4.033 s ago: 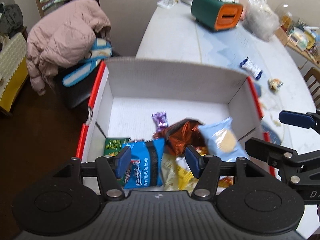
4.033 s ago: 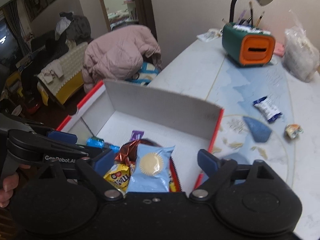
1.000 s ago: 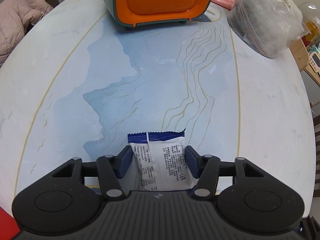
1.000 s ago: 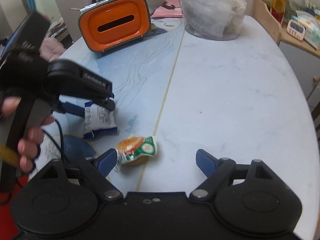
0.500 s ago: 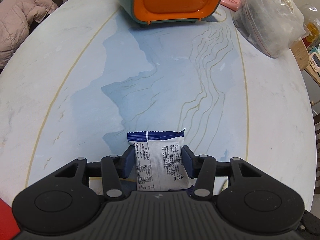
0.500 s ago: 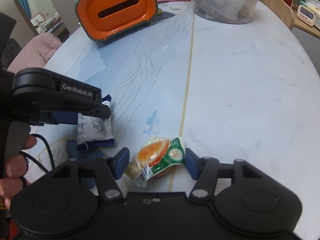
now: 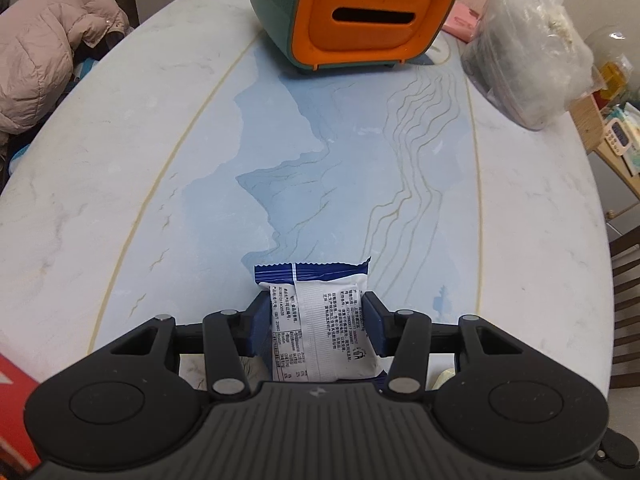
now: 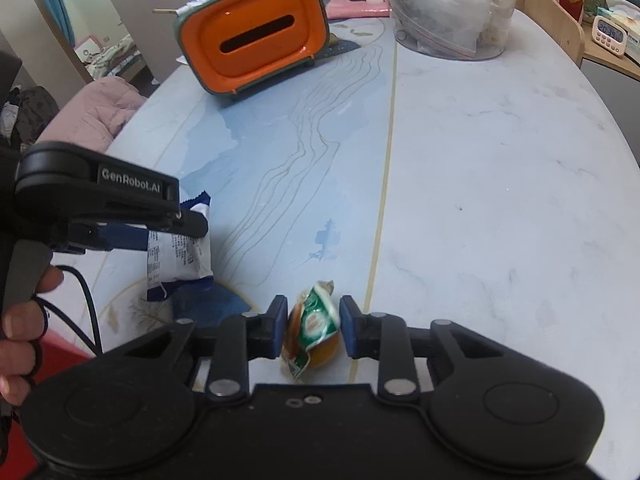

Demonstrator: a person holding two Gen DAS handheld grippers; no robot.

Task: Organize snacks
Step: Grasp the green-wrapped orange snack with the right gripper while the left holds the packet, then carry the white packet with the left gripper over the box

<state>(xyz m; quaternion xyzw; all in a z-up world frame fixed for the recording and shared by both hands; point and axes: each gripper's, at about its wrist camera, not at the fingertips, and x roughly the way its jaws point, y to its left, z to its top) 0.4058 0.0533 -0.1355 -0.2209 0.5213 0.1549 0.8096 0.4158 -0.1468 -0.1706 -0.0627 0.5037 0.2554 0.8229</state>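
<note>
Where left sees packet (image 7: 320, 328): right-only jelly cup (image 8: 314, 330).

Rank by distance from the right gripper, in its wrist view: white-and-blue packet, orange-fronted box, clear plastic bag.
From the right gripper:
1. White-and-blue packet, near left, in the left gripper.
2. Orange-fronted box, far, left of centre.
3. Clear plastic bag, far right.

Table (image 7: 520, 208): smooth, marble-look top with a faint sheen. White-and-blue packet (image 7: 320, 320): glossy plastic film. Small green-and-orange snack (image 8: 314, 332): crinkled shiny wrapper. Gripper bodies: matt black plastic, metal pivot pins. Orange-fronted box (image 7: 360, 16): smooth plastic. Clear bag (image 7: 524, 52): thin wrinkled plastic. Pink jacket (image 7: 48, 44): quilted cloth.
</note>
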